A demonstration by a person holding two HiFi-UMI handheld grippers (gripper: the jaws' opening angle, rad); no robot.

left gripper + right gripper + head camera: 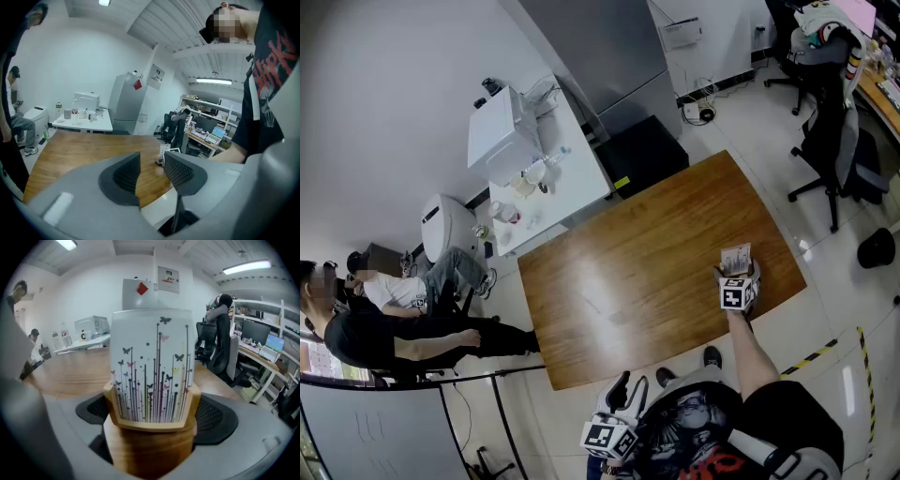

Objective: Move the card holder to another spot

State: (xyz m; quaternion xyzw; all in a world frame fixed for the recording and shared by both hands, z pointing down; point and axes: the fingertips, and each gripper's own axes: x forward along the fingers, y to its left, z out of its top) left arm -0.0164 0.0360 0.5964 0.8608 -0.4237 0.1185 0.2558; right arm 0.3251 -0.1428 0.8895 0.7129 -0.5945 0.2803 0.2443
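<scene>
The left gripper [623, 386] hangs close to the person's chest, off the near edge of the bench [647, 253]; its jaws stand a little apart with nothing between them, so it has no part in the work at this moment.

The right gripper [738, 277] is out at the bench's near right corner; the card holder [150, 380] stands upright between its 2 pads, a wooden base with a stack of butterfly-print cards in its slot. The jaws are spread wide, and the pads appear to press on the 2 sides of the base, so I judge that the holder is pinched and not merely straddled.

The pictures do not settle whether the base sits on the wood or is already raised a little.

As for progress: the reach is done, and the grasp looks done. The move itself is left: the lift, the carry to a bare part of the bench, of which most lies free toward the middle and far side, then the set-down and release. The cards stand loose in the slot, so a tilt on the way could spill them.
</scene>
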